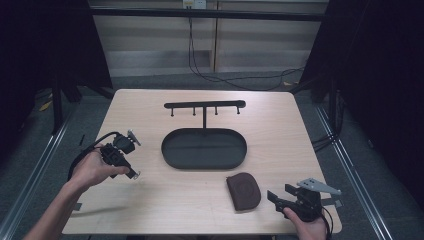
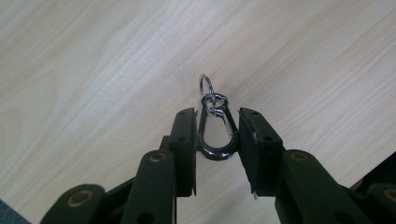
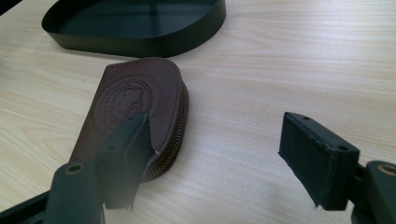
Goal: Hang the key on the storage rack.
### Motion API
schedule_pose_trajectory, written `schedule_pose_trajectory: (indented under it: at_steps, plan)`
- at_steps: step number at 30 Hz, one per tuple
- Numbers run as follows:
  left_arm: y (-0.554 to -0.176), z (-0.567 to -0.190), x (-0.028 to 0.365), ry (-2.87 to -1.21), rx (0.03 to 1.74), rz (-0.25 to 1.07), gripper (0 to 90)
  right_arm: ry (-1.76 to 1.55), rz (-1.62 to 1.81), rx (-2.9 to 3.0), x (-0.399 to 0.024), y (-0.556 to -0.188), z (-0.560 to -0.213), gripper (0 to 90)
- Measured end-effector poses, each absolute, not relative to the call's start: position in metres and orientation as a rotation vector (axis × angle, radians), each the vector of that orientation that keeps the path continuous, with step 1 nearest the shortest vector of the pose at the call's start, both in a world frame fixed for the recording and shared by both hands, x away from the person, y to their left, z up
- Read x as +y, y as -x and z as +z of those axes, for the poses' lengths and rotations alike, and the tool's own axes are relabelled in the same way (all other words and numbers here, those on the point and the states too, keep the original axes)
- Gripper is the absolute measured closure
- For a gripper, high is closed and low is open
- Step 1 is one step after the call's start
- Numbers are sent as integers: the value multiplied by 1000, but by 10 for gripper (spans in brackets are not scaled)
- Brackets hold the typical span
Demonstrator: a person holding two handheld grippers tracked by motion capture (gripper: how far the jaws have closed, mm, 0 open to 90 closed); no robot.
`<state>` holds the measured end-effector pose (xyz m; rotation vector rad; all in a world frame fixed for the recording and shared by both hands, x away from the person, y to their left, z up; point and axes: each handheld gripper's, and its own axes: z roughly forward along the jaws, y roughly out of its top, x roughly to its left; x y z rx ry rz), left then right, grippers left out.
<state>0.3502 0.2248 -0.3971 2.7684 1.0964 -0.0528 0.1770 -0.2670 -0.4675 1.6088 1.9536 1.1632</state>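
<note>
Mostly clear, few hidden bits: the left gripper (image 1: 131, 172) sits well left of the black oval tray (image 1: 204, 148), and from the high view its tip is tiny, so the clip there reads as just a silver glint near the table. Left gripper view settles it: jaws closed tight on a silver carabiner clip (image 2: 215, 133), pads pressing its two long sides, with the clip's rounded lower end dipping just below the pads, partly dark and hard to read. Clip's long axis runs straight out along the jaws, away from the hand; its narrow end points forward, and a small key ring (image 2: 207, 87) hangs off that end, seen nearly edge-on, so its full loop is hard to make out. Bare wood table (image 2: 93, 70) lies behind the clip; whether it touches the wood, cannot tell. Right gripper (image 1: 273, 196) is just right of the brown leather pouch (image 1: 243, 190), which lies flat in front of the tray, near its right end. Right jaws stand wide apart, holding nothing; in the right gripper view one jaw covers the pouch's near corner, and the tray (image 3: 140, 44) is cut off at the top edge. Stamped round emblem on the pouch, wording unreadable.
</note>
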Motion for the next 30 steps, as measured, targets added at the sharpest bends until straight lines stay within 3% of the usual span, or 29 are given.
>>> schedule_pose_trajectory:
  at_steps: [30]
  plan:
    - [-354,-348,202,-2827,1009,-12,682,-1609,1161,1953,-267,-177,-467,250]
